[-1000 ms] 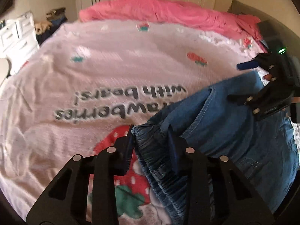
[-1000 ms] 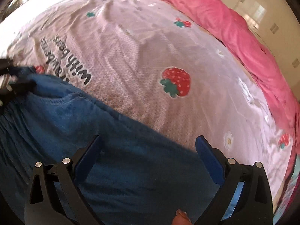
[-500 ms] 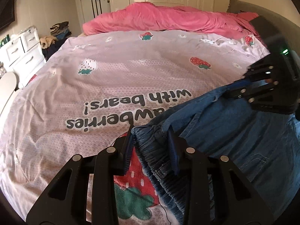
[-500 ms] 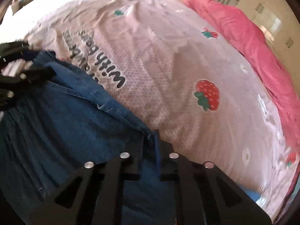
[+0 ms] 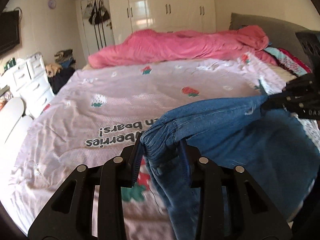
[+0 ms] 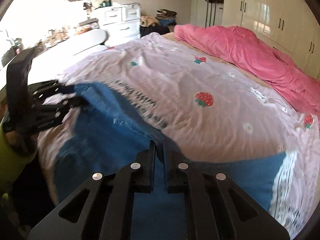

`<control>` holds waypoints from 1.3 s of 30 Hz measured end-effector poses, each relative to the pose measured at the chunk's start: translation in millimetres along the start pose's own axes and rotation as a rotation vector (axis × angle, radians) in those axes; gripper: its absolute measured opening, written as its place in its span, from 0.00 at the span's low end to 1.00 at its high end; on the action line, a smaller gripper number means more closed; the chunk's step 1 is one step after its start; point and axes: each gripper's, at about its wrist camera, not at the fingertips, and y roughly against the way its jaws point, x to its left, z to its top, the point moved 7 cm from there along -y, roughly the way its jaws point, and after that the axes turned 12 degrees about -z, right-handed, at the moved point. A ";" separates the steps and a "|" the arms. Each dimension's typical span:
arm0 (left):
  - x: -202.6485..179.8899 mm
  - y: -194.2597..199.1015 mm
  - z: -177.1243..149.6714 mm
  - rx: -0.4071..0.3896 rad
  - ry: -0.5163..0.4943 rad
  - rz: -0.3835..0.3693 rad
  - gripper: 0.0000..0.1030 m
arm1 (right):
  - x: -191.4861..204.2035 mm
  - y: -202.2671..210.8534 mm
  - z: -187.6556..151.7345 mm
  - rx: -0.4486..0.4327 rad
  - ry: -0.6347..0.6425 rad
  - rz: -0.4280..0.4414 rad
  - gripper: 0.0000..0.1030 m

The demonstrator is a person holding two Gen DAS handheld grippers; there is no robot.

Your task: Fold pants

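The blue jeans (image 5: 230,128) hang lifted above the near edge of the bed, slung between both tools, the bulk draping below. The left gripper (image 5: 160,150) is clamped on the gathered elastic waistband; the right gripper (image 6: 159,150) is pinched tight on the opposite end of the top edge. The held edge runs left to right across the strawberry-print duvet (image 5: 120,92). Neither hand is nearer. Pink blanket (image 5: 180,44) lies well apart.
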 end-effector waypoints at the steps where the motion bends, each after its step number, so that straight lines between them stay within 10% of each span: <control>1: -4.8 6.3 -3.1 0.001 -0.003 -0.008 0.25 | 7.0 13.1 -9.8 -0.010 0.006 0.012 0.06; 25: -39.0 69.3 -127.7 0.273 0.108 -0.065 0.26 | 116.1 46.1 -154.6 0.178 0.030 0.190 0.10; 35: -69.9 77.5 -68.4 0.142 0.095 -0.160 0.27 | 130.9 39.5 -167.1 0.206 0.014 0.231 0.18; 39: -84.5 35.1 -75.4 0.222 0.038 -0.139 0.27 | 122.8 58.9 -162.3 0.182 -0.045 0.279 0.19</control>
